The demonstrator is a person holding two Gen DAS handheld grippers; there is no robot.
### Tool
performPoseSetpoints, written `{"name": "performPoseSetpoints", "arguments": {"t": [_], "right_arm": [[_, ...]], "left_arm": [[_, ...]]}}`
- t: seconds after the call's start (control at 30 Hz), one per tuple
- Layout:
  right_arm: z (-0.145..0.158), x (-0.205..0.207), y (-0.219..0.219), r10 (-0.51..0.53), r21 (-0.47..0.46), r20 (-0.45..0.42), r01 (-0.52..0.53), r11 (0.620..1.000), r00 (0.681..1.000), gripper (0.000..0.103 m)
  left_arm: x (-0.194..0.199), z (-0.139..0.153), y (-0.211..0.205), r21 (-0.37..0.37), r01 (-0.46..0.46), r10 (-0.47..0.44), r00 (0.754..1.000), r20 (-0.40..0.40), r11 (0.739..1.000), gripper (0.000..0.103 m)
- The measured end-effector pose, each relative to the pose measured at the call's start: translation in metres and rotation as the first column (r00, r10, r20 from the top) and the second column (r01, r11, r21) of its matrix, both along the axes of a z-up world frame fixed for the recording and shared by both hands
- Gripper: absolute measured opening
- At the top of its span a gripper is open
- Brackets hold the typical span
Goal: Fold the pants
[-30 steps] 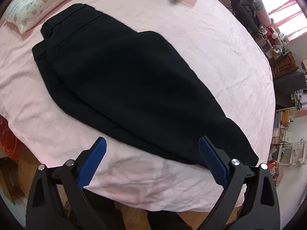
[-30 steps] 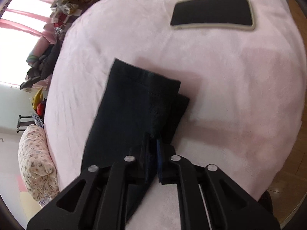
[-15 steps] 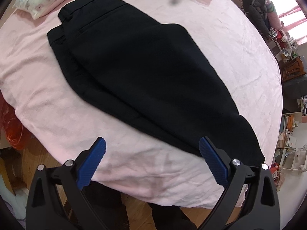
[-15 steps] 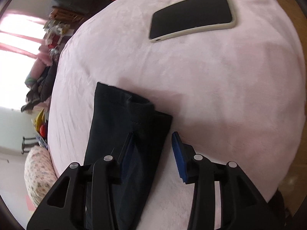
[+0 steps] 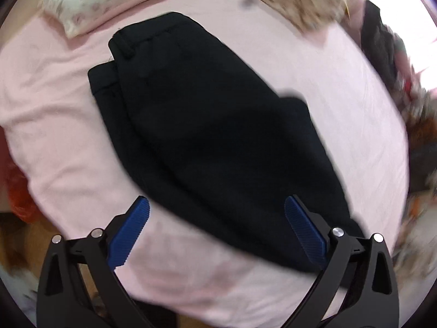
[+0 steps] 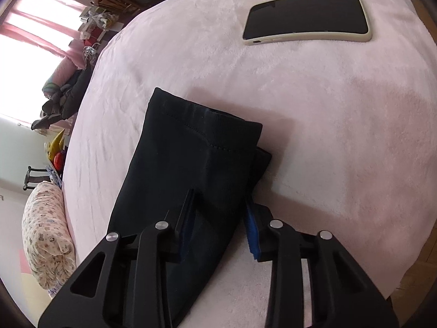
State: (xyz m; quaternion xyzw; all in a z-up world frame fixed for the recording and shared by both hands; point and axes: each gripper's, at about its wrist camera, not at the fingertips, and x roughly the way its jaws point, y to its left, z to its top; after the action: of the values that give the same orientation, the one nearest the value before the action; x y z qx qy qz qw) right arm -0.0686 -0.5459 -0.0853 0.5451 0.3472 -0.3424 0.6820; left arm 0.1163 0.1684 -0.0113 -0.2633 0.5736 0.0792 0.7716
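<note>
Right gripper (image 6: 218,218), jaws just narrowed, straddles without pinching the soft, limp pants (image 6: 191,158) hem, the best hold; left gripper (image 5: 215,232) gapes.

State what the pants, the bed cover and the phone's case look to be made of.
Pants: black matte woven or knit cloth, stitched hem line visible. Bed cover: pink plush fleece, going by its soft brushed nap. Phone case: cream, smooth, likely silicone or plastic.

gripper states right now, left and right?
Left gripper: open wide above the black fabric pants, holding nothing.
Right gripper: jaws astride the pants' hem end, just closing; grip cannot be told.
</note>
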Motion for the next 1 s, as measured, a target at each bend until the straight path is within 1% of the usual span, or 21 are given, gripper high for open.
{"name": "performPoseSetpoints", "arguments": {"t": [0.03, 0.17, 0.2, 0.23, 0.27, 0.3, 0.33, 0.37, 0.43, 0.47, 0.5, 0.53, 0.57, 0.63, 0.7, 0.83, 0.87, 0.9, 0.93, 0.97, 1.0], "right_arm": [[0.0, 0.0, 0.0, -0.004, 0.004, 0.003, 0.004, 1.0, 1.0, 0.036], [-0.004, -0.002, 0.0, -0.056, 0.032, 0.031, 0.055, 0.998, 0.998, 0.036], [-0.003, -0.001, 0.001, -0.051, 0.022, 0.023, 0.051, 0.998, 0.998, 0.036], [-0.003, 0.001, 0.003, -0.043, 0.011, 0.016, 0.043, 0.999, 0.999, 0.037], [-0.002, 0.003, 0.005, -0.032, -0.002, 0.007, 0.032, 0.999, 0.999, 0.037], [-0.001, 0.005, 0.006, -0.021, -0.018, -0.004, 0.021, 1.0, 1.0, 0.037], [0.0, 0.005, 0.007, -0.018, -0.025, -0.008, 0.018, 1.0, 1.0, 0.037], [0.0, 0.005, 0.008, -0.018, -0.028, -0.009, 0.017, 0.999, 1.0, 0.037], [0.001, 0.007, 0.01, -0.012, -0.037, -0.019, 0.011, 0.999, 1.0, 0.037], [0.002, 0.009, 0.011, -0.007, -0.043, -0.025, 0.006, 0.999, 1.0, 0.037], [0.002, 0.01, 0.012, 0.001, -0.051, -0.034, -0.003, 0.999, 0.999, 0.037], [0.003, 0.012, 0.014, 0.006, -0.057, -0.041, -0.009, 0.998, 0.999, 0.037], [0.003, 0.013, 0.015, 0.008, -0.063, -0.046, -0.011, 0.998, 0.999, 0.037], [0.003, 0.014, 0.016, 0.007, -0.067, -0.049, -0.01, 0.998, 0.999, 0.037], [0.003, 0.015, 0.016, 0.012, -0.071, -0.054, -0.016, 0.997, 0.998, 0.037], [0.005, 0.015, 0.019, 0.026, -0.079, -0.064, -0.031, 0.996, 0.998, 0.037], [0.005, 0.015, 0.019, 0.028, -0.081, -0.067, -0.034, 0.996, 0.997, 0.037], [0.005, 0.016, 0.019, 0.031, -0.085, -0.071, -0.037, 0.996, 0.997, 0.037], [0.005, 0.016, 0.019, 0.032, -0.088, -0.074, -0.038, 0.995, 0.997, 0.037], [0.006, 0.016, 0.021, 0.032, -0.092, -0.077, -0.039, 0.995, 0.997, 0.037], [0.006, 0.016, 0.021, 0.031, -0.095, -0.08, -0.039, 0.995, 0.996, 0.037]], "left_arm": [[0.008, -0.005, 0.016, -0.035, -0.045, 0.045, 0.999, 0.008, 0.998, 0.1], [0.03, -0.02, 0.068, -0.105, -0.167, 0.169, 0.985, 0.015, 0.98, 0.1], [0.033, -0.025, 0.082, -0.158, -0.2, 0.206, 0.978, 0.018, 0.967, 0.1], [0.037, -0.034, 0.1, -0.237, -0.248, 0.256, 0.967, 0.003, 0.939, 0.1], [0.039, -0.039, 0.11, -0.294, -0.273, 0.284, 0.959, -0.005, 0.916, 0.099], [0.042, -0.046, 0.121, -0.36, -0.294, 0.31, 0.951, -0.015, 0.886, 0.099], [0.044, -0.05, 0.128, -0.376, -0.303, 0.317, 0.948, -0.025, 0.875, 0.099], [0.047, -0.052, 0.131, -0.376, -0.294, 0.307, 0.951, -0.026, 0.878, 0.099], [0.054, -0.054, 0.133, -0.305, -0.254, 0.254, 0.966, -0.043, 0.918, 0.099], [0.057, -0.056, 0.135, -0.303, -0.241, 0.24, 0.97, -0.04, 0.922, 0.097], [0.058, -0.058, 0.136, -0.325, -0.23, 0.233, 0.972, -0.03, 0.918, 0.092], [0.061, -0.061, 0.138, -0.348, -0.222, 0.227, 0.974, -0.027, 0.911, 0.09], [0.065, -0.063, 0.138, -0.355, -0.213, 0.217, 0.976, -0.029, 0.91, 0.088], [0.07, -0.07, 0.139, -0.334, -0.194, 0.191, 0.981, -0.043, 0.922, 0.087], [0.075, -0.08, 0.137, -0.345, -0.192, 0.18, 0.981, -0.067, 0.919, 0.079], [0.074, -0.085, 0.14, -0.352, -0.218, 0.212, 0.976, -0.057, 0.91, 0.078], [0.072, -0.085, 0.14, -0.352, -0.218, 0.211, 0.976, -0.058, 0.91, 0.065], [0.074, -0.085, 0.14, -0.349, -0.215, 0.209, 0.976, -0.055, 0.912, 0.041], [0.074, -0.084, 0.139, -0.353, -0.213, 0.213, 0.976, -0.041, 0.911, 0.034], [0.074, -0.083, 0.138, -0.361, -0.205, 0.212, 0.977, -0.023, 0.91, 0.024], [0.074, -0.081, 0.136, -0.361, -0.195, 0.206, 0.978, -0.008, 0.912, 0.019]]}}
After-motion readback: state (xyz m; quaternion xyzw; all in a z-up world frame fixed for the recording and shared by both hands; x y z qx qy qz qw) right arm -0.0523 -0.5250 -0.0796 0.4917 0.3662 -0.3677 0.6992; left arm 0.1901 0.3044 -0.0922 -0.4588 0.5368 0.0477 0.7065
